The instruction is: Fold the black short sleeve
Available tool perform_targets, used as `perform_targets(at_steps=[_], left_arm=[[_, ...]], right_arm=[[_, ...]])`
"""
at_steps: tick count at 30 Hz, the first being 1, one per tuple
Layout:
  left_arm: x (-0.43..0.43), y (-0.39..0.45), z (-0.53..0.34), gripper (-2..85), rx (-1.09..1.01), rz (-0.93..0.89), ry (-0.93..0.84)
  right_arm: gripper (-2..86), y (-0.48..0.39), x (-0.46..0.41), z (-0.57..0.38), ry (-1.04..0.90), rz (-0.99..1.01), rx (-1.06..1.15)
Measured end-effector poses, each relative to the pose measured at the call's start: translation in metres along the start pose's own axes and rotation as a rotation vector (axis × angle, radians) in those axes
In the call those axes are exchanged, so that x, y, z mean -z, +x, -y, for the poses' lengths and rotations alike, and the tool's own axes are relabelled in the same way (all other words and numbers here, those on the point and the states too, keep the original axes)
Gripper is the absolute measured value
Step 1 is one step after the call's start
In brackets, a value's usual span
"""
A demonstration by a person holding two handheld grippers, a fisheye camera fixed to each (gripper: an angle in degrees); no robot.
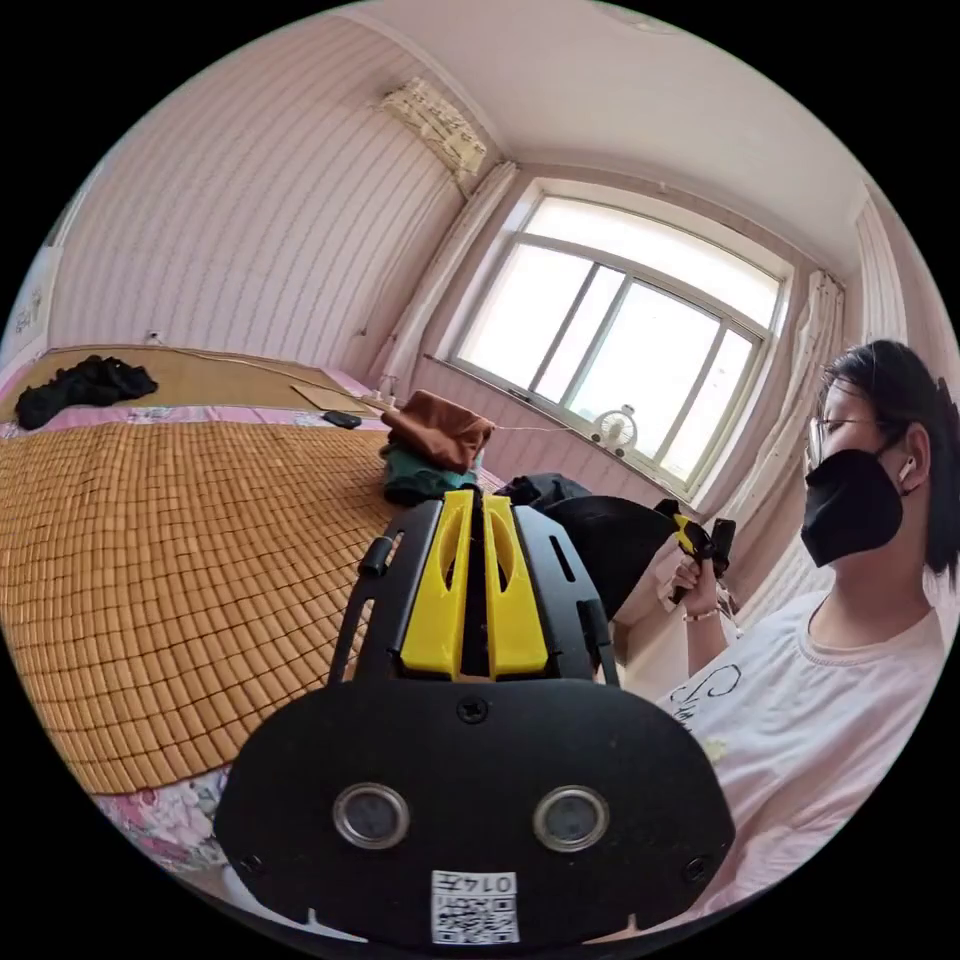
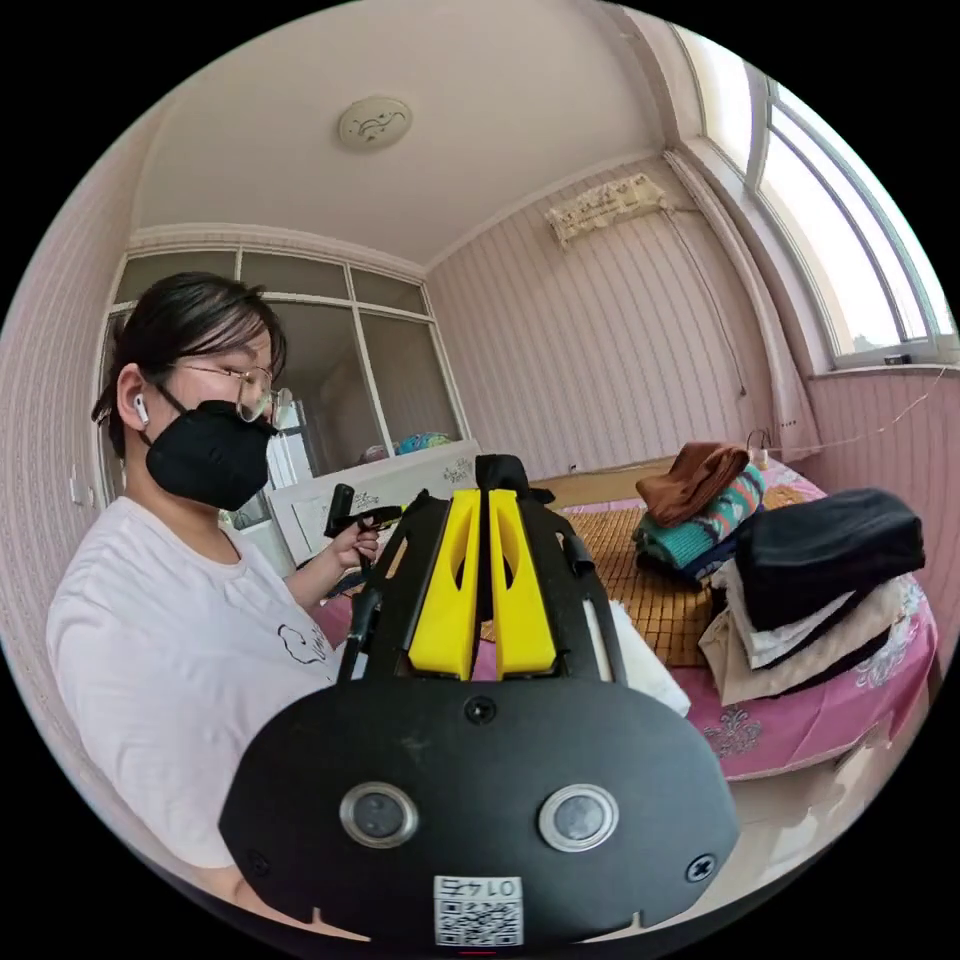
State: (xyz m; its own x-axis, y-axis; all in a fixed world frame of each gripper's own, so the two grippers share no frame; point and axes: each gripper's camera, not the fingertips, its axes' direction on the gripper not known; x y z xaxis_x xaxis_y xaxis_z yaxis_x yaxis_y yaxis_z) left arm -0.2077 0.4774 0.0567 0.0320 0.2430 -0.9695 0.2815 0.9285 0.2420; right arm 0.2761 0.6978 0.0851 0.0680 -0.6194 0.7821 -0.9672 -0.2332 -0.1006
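In the right gripper view my right gripper [image 2: 487,495] has its yellow jaws pressed together, with a bunch of black cloth [image 2: 505,470] at their tips. The left gripper view shows the same gripper [image 1: 700,540] in the person's hand, with the black short sleeve [image 1: 605,550] hanging from it in a dark bundle. My left gripper [image 1: 475,500] is raised above the bed, jaws shut, and I see nothing between them. It appears again [image 2: 355,520] in the person's other hand, to the left of my right jaws.
A bamboo mat [image 1: 180,560] covers the bed. Folded clothes lie near its edge: a brown and teal pile [image 2: 700,500] and a black-topped stack [image 2: 820,580]. Another dark heap [image 1: 85,385] lies far off. The person [image 2: 190,620] stands close by, and a window [image 1: 620,340] is behind.
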Motion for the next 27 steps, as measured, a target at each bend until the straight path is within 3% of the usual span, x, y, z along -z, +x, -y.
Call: perform_targets(at_steps=[3,5,7,9,11,13,15,20,23,27], left_arm=[[0.038,-0.037,0.027,-0.9,0.016,0.207,0.008],[0.036,-0.071,0.088,-0.9,0.027,0.366,-0.039],[0.037,-0.087,0.159,-0.9,-0.001,0.455,-0.037],[0.054,-0.091,0.245,-0.8,-0.018,0.525,0.031],[0.107,-0.070,0.352,-0.7,-0.055,0.547,0.276],[0.147,-0.043,0.404,-0.6,-0.115,0.573,0.460],[0.170,-0.033,0.440,-0.4,-0.126,0.539,0.522],[0.147,-0.089,0.464,-0.2,-0.052,0.544,0.267],[0.118,-0.141,0.421,-0.2,0.051,0.500,0.131],[0.093,-0.188,0.319,-0.2,0.186,0.424,-0.025]], right_arm=[[0.6,0.035,-0.088,-0.012,-0.114,0.132,-0.098],[0.6,0.050,-0.145,0.016,-0.138,0.213,-0.101],[0.6,0.049,-0.216,0.095,-0.068,0.271,-0.011],[0.6,0.039,-0.266,0.175,-0.040,0.159,0.096],[0.6,0.031,-0.292,0.254,0.063,0.133,0.121],[0.6,0.020,-0.292,0.327,0.220,0.232,0.122],[0.6,0.013,-0.295,0.345,0.257,0.169,0.134],[0.6,0.073,-0.375,0.279,0.012,-0.022,0.097],[0.7,0.145,-0.442,0.175,-0.234,-0.064,0.031],[0.7,0.233,-0.489,-0.020,-0.513,0.024,-0.114]])
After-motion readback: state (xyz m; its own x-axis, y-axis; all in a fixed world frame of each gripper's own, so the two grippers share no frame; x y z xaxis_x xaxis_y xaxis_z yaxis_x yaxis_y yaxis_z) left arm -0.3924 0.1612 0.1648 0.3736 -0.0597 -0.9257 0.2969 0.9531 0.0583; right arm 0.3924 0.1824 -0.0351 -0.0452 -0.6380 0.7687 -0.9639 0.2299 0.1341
